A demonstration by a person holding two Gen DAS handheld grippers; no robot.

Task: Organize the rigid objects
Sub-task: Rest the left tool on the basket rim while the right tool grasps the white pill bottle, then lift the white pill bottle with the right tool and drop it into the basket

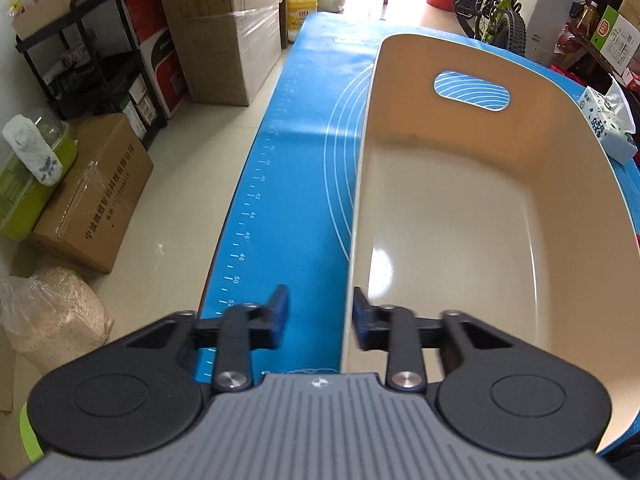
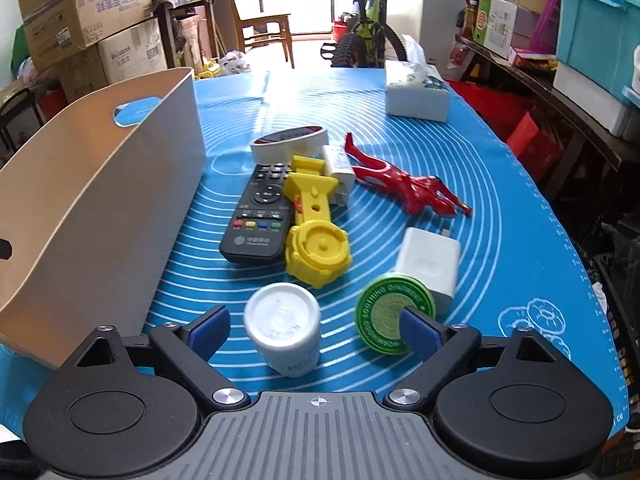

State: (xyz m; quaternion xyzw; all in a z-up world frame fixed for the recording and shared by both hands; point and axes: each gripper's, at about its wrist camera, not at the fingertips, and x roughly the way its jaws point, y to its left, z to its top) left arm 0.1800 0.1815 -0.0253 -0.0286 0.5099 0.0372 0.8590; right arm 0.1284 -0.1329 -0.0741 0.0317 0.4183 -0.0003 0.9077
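White plastic first: small white bottle (image 2: 283,328) nearest, lying between the spread fingers of the right gripper (image 2: 316,330), jaws wide and holding nothing. Just right of the bottle, green ointment tin (image 2: 394,314), partly behind the right fingertip (image 2: 420,334). Beyond the tin and touching it, white charger cube (image 2: 430,264). Further from the bottle, yellow toy tool (image 2: 314,220) leaning against a black remote (image 2: 260,216); behind those, a white adapter (image 2: 339,166), a white oval case with a dark top (image 2: 288,144), and to the right a red figurine (image 2: 404,182). Farthest, well apart from the bottle, tissue box (image 2: 416,94).

Left of the bottle, beige bin (image 2: 120,184), seen empty from the left wrist view (image 1: 460,220). Left gripper (image 1: 320,316) narrowly parted, empty, straddling the bin's near left wall.

Likely step: closing on the bottle for a first transfer into the bin. Best done by centring the bottle between the pads, squeezing across its round body below the cap, and keeping the right finger off the tin so it does not get dragged along. Smooth round surface, so probably prone to rolling or slipping if pinched off-centre.

Room for moving: open blue mat (image 2: 224,128) between bottle and bin wall, so a lift straight up then leftward over the rim looks clear. Mat edge close on the near side of the bottle; worth avoiding any push toward it.
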